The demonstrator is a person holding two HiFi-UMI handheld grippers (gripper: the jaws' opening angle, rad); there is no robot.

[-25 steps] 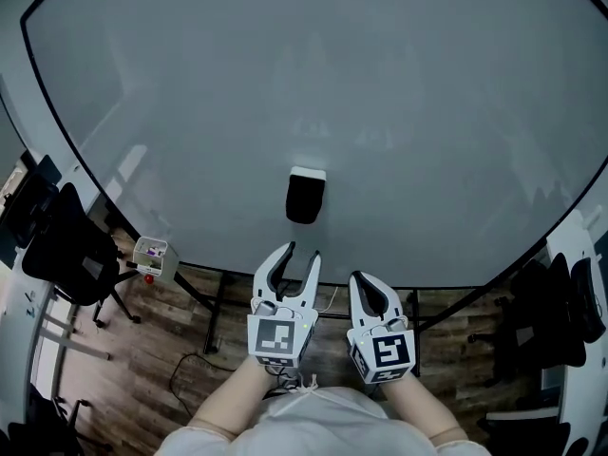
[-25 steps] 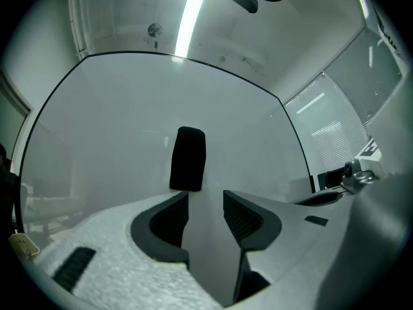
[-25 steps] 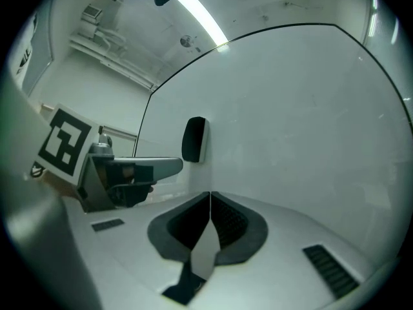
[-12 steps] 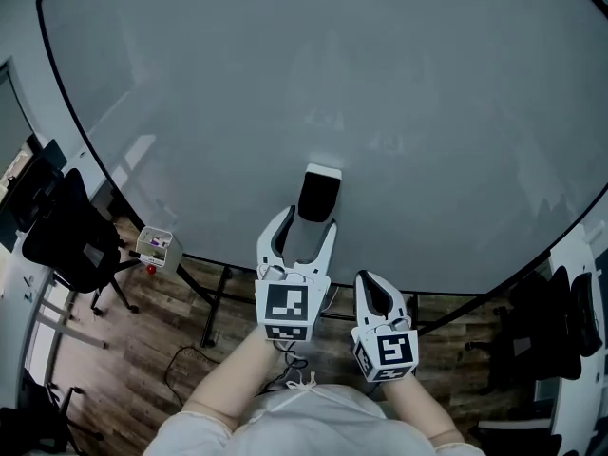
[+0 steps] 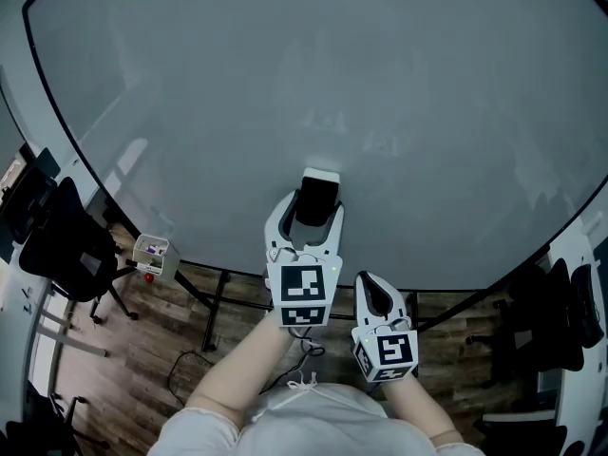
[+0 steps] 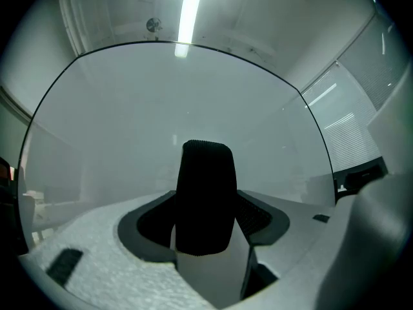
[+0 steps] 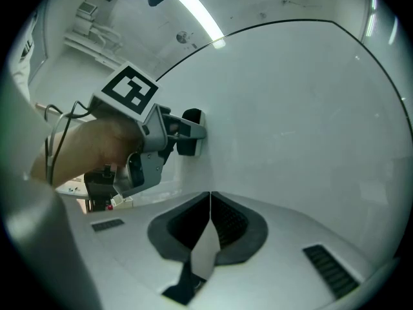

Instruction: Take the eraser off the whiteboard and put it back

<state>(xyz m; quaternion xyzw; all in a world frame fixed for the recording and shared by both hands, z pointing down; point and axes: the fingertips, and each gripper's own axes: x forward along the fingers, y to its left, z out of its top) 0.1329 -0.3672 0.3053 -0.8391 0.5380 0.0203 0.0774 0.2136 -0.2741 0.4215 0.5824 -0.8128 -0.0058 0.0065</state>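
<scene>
Left tongs (image 5: pixel 309 218) have risen toward twelve o'clock, jaws opening around the eraser (image 5: pixel 316 198), stuck on the whiteboard (image 5: pixel 380 84) near its six o'clock edge; right tongs (image 5: pixel 370 285), at four o'clock, are together, empty.

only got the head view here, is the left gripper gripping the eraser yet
observer: not yet. the left gripper view shows the eraser between the left gripper's jaws, which are opening, pads clear of it
operator: right one holding anything
observer: no, its own view shows the right gripper's jaws shut together, empty
operator: is the eraser on the board
observer: yes, the right gripper view shows it flat against the whiteboard
</scene>
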